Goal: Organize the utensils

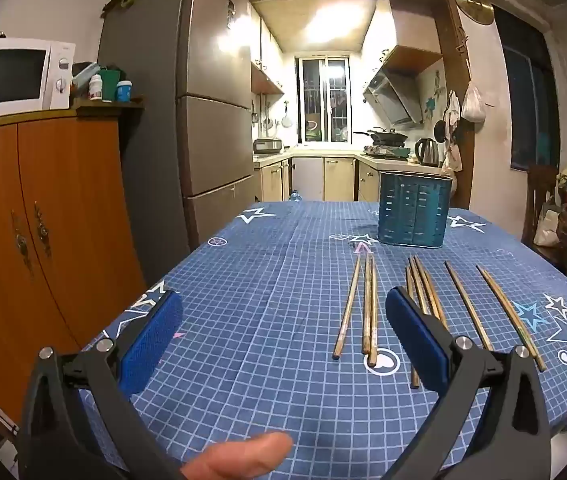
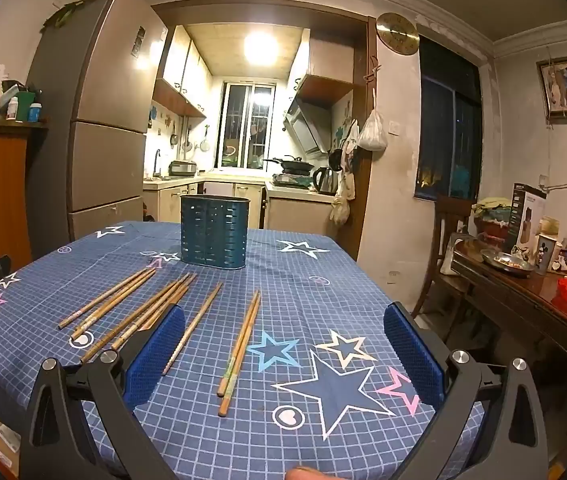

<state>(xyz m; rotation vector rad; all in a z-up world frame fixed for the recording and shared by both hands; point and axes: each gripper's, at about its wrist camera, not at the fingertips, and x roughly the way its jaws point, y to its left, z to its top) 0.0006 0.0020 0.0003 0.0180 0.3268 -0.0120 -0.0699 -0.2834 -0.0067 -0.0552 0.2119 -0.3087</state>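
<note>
Nothing picked up yet; both the left gripper and right gripper hover wide open and empty over the chopsticks; next, I'd guess, pinch one pair for the blue holder.

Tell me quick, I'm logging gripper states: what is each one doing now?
Left gripper: open, holding nothing.
Right gripper: open, holding nothing.

Warm ceiling lamp glare (edges fisheye-bent), sharp.
</note>
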